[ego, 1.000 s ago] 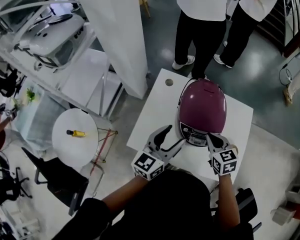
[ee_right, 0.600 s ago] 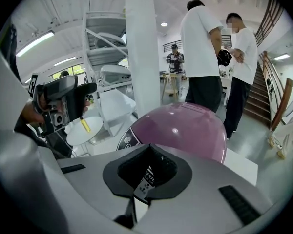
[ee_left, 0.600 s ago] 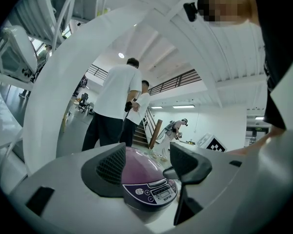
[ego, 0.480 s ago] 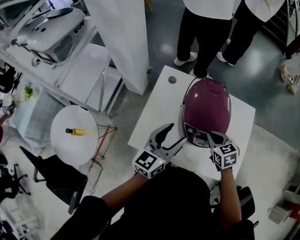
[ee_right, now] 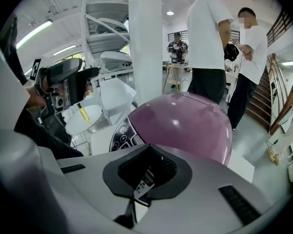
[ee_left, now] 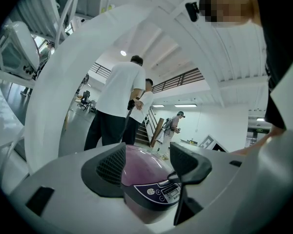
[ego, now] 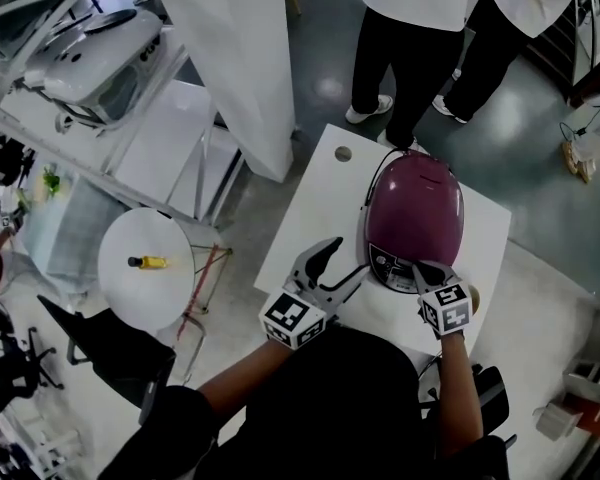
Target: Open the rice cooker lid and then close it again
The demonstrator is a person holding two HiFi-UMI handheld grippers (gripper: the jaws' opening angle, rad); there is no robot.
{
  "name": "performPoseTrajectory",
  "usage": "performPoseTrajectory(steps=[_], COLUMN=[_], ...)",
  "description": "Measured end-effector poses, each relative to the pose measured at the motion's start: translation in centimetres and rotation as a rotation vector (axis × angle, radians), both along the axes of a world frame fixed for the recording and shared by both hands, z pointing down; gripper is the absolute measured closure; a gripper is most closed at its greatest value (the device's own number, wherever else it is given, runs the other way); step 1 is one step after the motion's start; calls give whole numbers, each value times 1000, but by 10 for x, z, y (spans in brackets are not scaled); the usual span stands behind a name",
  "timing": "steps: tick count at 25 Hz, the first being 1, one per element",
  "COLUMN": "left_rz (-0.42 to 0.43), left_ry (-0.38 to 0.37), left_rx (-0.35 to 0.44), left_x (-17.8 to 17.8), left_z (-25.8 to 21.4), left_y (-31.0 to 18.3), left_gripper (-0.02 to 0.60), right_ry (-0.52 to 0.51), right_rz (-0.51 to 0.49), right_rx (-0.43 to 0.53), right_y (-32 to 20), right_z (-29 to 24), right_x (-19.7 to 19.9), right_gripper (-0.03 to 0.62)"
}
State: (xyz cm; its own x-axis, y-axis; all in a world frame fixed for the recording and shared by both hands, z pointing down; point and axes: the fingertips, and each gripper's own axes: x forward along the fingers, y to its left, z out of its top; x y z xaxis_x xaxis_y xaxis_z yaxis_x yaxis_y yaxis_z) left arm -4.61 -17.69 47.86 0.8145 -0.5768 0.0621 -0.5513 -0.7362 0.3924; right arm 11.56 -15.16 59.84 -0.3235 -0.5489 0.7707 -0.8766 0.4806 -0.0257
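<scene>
Right gripper [ego: 421,269] is pinched shut and empty; the one purple rice cooker [ego: 416,206], lid still down, sits just ahead of its tips. Left gripper [ego: 346,261] gapes wide and empty, with the cooker close on its right. Opening step, I'd judge, and next comes a press on the lid release; count two grippers, one cooker, one white table [ego: 310,218].

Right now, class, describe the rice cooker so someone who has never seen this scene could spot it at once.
Start at the white square table beside the big white pillar. The rice cooker sits closed on its right half. It alone is a glossy purple dome with a dark control panel.
</scene>
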Motion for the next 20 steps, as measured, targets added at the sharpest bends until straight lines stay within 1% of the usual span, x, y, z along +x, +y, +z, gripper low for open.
performPoseTrajectory(steps=[5, 7, 10, 13, 16, 20], left_rz=[-4, -8, -9, 2, 16, 30], left_ry=[3, -1, 7, 19, 16, 14], left_rx=[-7, -9, -14, -7, -13, -20], left_x=[-3, -5, -6, -4, 2, 7], left_z=[4, 5, 4, 2, 4, 7], left_y=[-6, -9, -11, -11, -9, -8], left_gripper=[321, 321, 321, 321, 321, 321], right_ry=[38, 59, 50, 28, 51, 80], right_rz=[-38, -49, -35, -12, -7, -25], right_rx=[22, 16, 1, 12, 11, 5], right_y=[0, 1, 2, 0, 2, 2], right_z=[0, 1, 3, 6, 2, 4], right_x=[-1, -3, -1, 1, -2, -4], right_gripper=[594, 595, 595, 595, 594, 595])
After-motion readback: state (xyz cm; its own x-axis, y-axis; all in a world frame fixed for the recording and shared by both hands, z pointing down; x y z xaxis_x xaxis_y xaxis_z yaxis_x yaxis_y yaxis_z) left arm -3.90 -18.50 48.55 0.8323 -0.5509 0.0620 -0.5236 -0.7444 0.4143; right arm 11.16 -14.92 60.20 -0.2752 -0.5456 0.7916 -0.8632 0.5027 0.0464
